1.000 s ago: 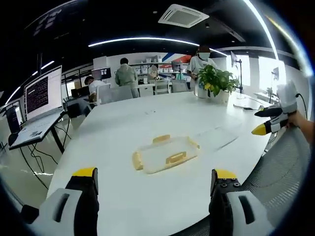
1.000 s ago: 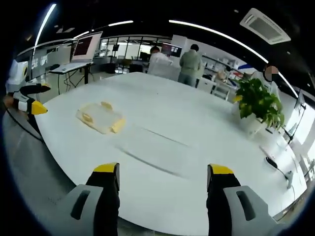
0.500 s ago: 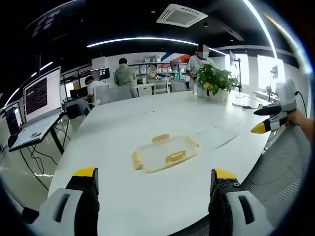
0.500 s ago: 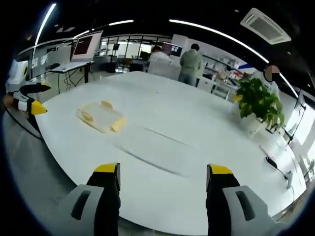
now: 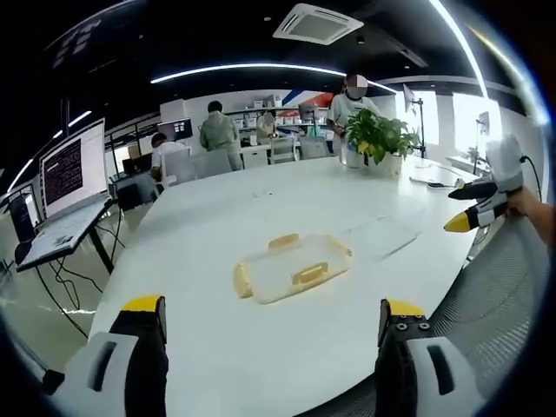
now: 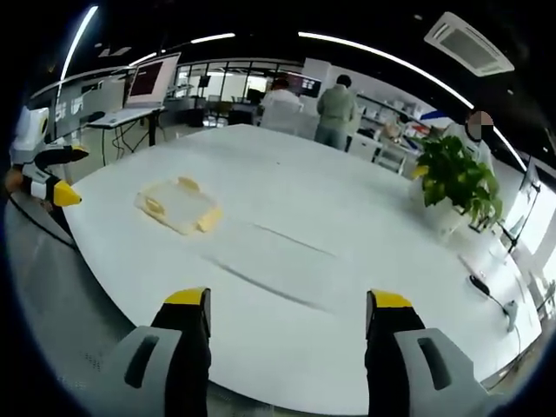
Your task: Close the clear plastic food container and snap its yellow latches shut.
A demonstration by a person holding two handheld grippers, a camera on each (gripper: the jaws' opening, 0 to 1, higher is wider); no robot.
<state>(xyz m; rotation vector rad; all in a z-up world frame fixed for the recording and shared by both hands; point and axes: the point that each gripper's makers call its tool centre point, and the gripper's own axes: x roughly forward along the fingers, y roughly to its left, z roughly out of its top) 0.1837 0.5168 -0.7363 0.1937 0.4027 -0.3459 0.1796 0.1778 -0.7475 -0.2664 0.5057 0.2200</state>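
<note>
A clear plastic food container [image 5: 291,268] with yellow latches lies flat on the white table [image 5: 217,226], its lid on top. In the left gripper view my left gripper [image 5: 269,317] stands open well short of it, jaws wide apart and empty. The right gripper [image 5: 473,204] comes in at the right edge, held by a hand. In the right gripper view the container [image 6: 178,206] lies far off to the left, and my right gripper [image 6: 287,304] is open over the table's near edge. The left gripper [image 6: 48,178] shows at the far left.
A potted plant [image 5: 375,139] stands at the table's far end, also seen as the plant [image 6: 456,182]. Several people stand at desks behind. A screen [image 5: 74,165] and laptop sit on a side desk at left. A mesh chair back [image 5: 504,278] is at right.
The left gripper view has dipped and shifted slightly; the container has not moved. The right gripper view is nearly the same.
</note>
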